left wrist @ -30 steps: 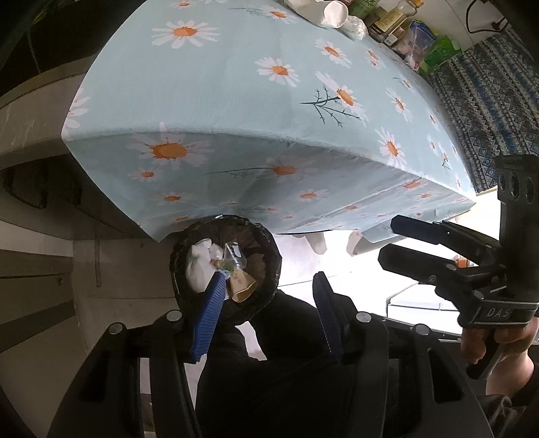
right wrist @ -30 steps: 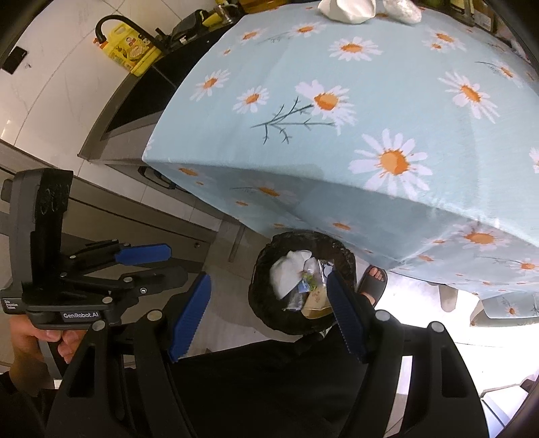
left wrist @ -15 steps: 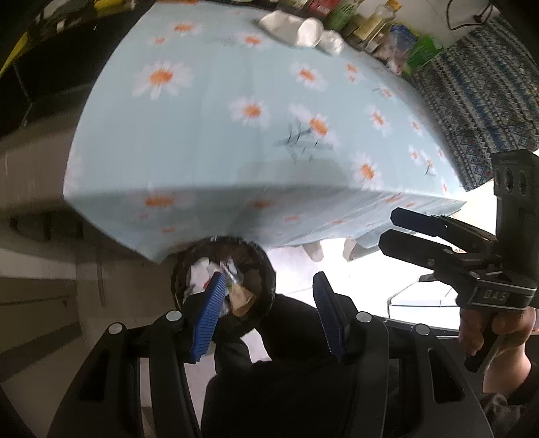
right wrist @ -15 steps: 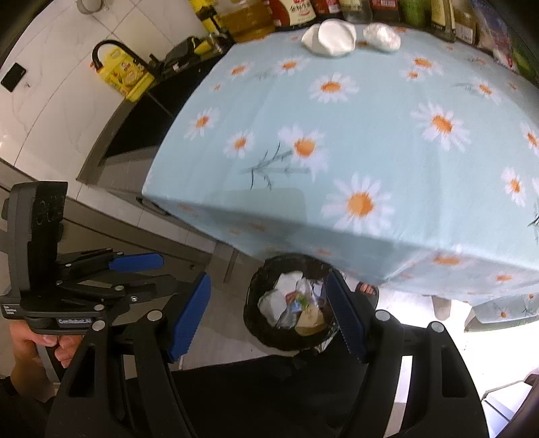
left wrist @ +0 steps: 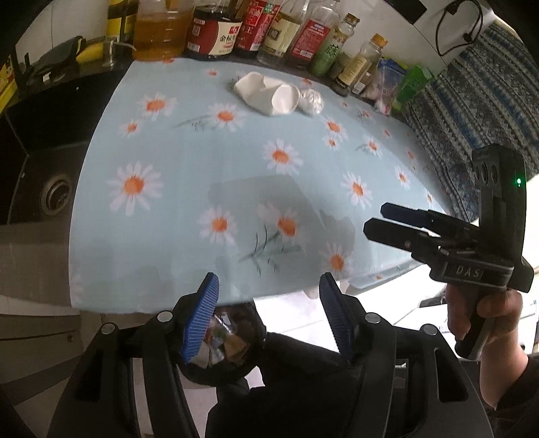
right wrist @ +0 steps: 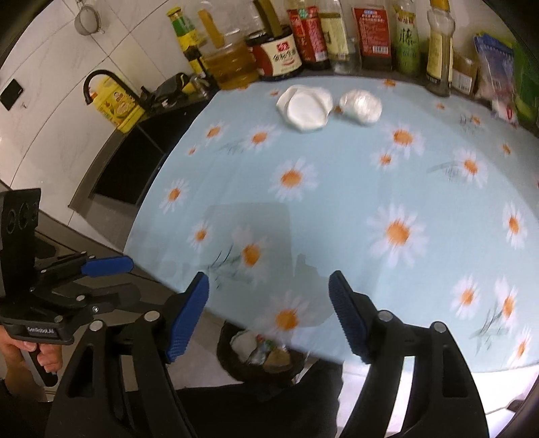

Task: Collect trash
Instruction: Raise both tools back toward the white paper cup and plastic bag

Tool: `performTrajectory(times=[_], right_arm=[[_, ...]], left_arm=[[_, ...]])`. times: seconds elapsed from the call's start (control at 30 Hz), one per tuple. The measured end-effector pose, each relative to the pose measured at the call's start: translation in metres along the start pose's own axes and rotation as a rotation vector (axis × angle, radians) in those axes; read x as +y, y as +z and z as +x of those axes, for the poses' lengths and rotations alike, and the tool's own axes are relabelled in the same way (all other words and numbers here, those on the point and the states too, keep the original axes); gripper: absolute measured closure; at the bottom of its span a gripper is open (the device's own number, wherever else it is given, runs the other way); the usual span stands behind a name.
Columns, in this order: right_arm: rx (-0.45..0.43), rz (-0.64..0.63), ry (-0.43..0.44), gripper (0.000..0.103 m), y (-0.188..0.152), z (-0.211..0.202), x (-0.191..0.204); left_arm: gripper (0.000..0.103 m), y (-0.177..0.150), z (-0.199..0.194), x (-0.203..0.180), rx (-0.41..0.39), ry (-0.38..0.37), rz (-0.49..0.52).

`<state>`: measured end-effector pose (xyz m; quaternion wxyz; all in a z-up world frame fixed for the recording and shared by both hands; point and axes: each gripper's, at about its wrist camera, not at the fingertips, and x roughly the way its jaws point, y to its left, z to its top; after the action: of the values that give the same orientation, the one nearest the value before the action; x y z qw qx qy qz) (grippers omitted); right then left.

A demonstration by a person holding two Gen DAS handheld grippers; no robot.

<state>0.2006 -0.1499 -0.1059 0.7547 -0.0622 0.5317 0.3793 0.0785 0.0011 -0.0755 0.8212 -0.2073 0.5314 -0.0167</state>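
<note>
A crushed white paper cup (left wrist: pixel 267 94) (right wrist: pixel 305 106) lies at the far side of the daisy tablecloth (left wrist: pixel 188 188) (right wrist: pixel 353 188), with a crumpled clear plastic wad (left wrist: pixel 311 100) (right wrist: pixel 361 106) just right of it. A black trash bin (left wrist: pixel 222 347) (right wrist: pixel 261 353) holding wrappers and paper sits on the floor below the near table edge. My left gripper (left wrist: pixel 267 316) is open and empty above the near edge; it also shows in the right wrist view (right wrist: pixel 101 279). My right gripper (right wrist: pixel 269 316) is open and empty; it also shows in the left wrist view (left wrist: pixel 377 220).
A row of sauce and oil bottles (left wrist: pixel 215 30) (right wrist: pixel 337 37) lines the back of the table. A dark sink and counter (left wrist: pixel 43 161) (right wrist: pixel 134 161) lie to the left. A blue patterned cloth (left wrist: pixel 471 111) is at the right.
Both grippers have risen and tilted up from the bin toward the tabletop. The cup and plastic wad are now nearer the middle of the views; the bin has dropped to the bottom edge.
</note>
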Motion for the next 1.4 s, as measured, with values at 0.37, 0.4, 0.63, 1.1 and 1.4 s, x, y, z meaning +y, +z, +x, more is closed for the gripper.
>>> performTrajectory(times=[0.37,0.4,0.63,1.1,1.4], right_arm=[[0.005,-0.059,-0.011,0.027,0.073,0.014,-0.056],[0.005,-0.067,-0.012,0.027,0.078,0.016,-0.060],[0.017,-0.163,-0.042,0.027,0.125,0.040,-0.086],[0.074,-0.246,0.011,0.027,0.174,0.094,-0.118],[0.094,-0.280,0.044,0.029,0.186,0.110,-0.118]], left_arm=[[0.043,0.056,0.015,-0.011,-0.043,0.061,-0.082],[0.042,0.062,0.016,-0.014,-0.048,0.065,-0.087],[0.035,0.092,0.028,-0.019,-0.077,0.115,-0.152],[0.025,0.124,0.058,-0.028,-0.067,0.200,-0.254],[0.025,0.136,0.070,-0.034,-0.056,0.220,-0.266]])
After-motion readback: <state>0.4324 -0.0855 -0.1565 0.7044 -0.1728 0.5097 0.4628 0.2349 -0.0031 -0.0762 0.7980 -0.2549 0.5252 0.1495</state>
